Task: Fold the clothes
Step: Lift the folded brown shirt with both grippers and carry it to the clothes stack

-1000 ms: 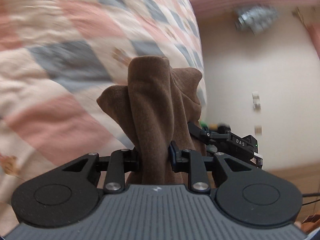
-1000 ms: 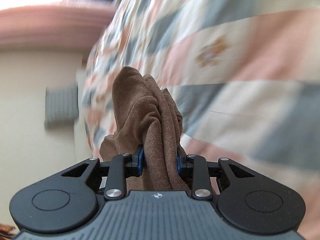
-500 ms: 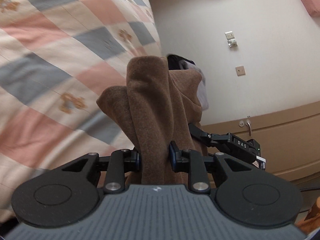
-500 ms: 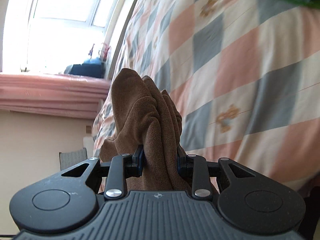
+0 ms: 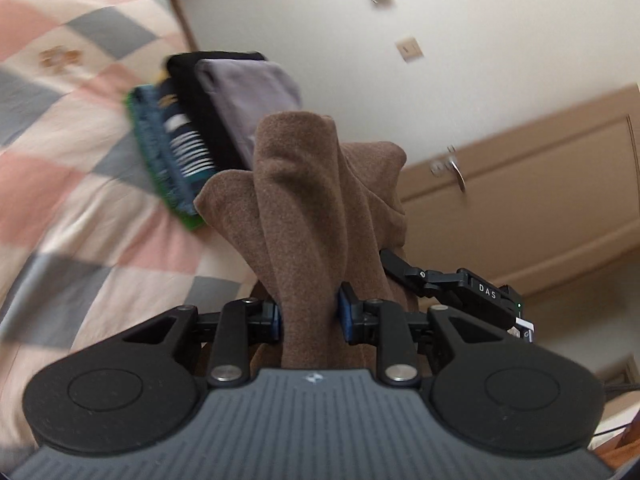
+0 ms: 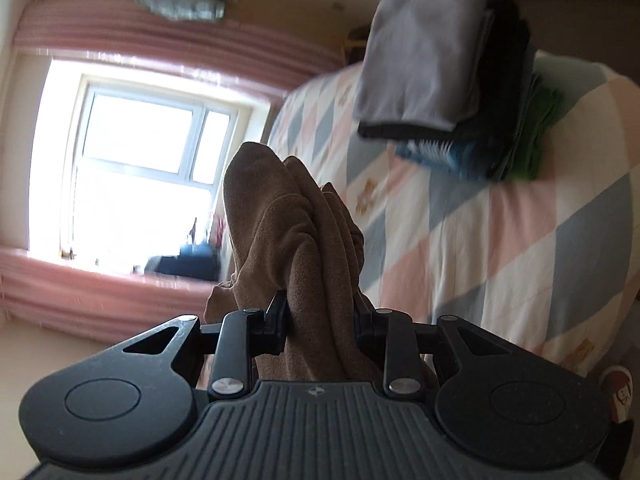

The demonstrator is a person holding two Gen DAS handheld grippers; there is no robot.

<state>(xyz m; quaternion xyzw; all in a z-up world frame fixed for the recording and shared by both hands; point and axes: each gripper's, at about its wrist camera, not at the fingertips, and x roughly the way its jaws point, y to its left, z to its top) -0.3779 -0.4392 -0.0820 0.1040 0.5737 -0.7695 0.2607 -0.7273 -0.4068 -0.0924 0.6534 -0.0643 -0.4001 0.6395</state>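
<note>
In left gripper [image 5: 309,316]: clenched on a bunched fold of the brown garment [image 5: 308,200], blue pads pressing the cloth from both sides
In right gripper [image 6: 320,316]: likewise clamped on brown garment [image 6: 296,232], fabric gathered in thick pleats between the fingers
Garment position: held up off the bed [image 5: 60,128], between both grippers, cloth standing up past the fingertips and hanging below them
Right gripper seen from left view: black body [image 5: 460,284] just beside the garment's right edge, marked "DAS"
Bed cover: checked quilt [image 6: 480,240] in pink, grey-blue and cream, small tan motifs
Folded stack [image 5: 200,120]: on the quilt near its far edge, grey piece on top [image 6: 420,60], black under it, then blue striped, green at the bottom
Stack vs garment: apart, no contact visible
Background, left view: cream wall, wooden door [image 5: 540,184] with metal handle, small wall plate
Background, right view: bright window [image 6: 140,160], pink curtains around it
Image quality: motion blur on quilt and stack, fine detail unreadable
</note>
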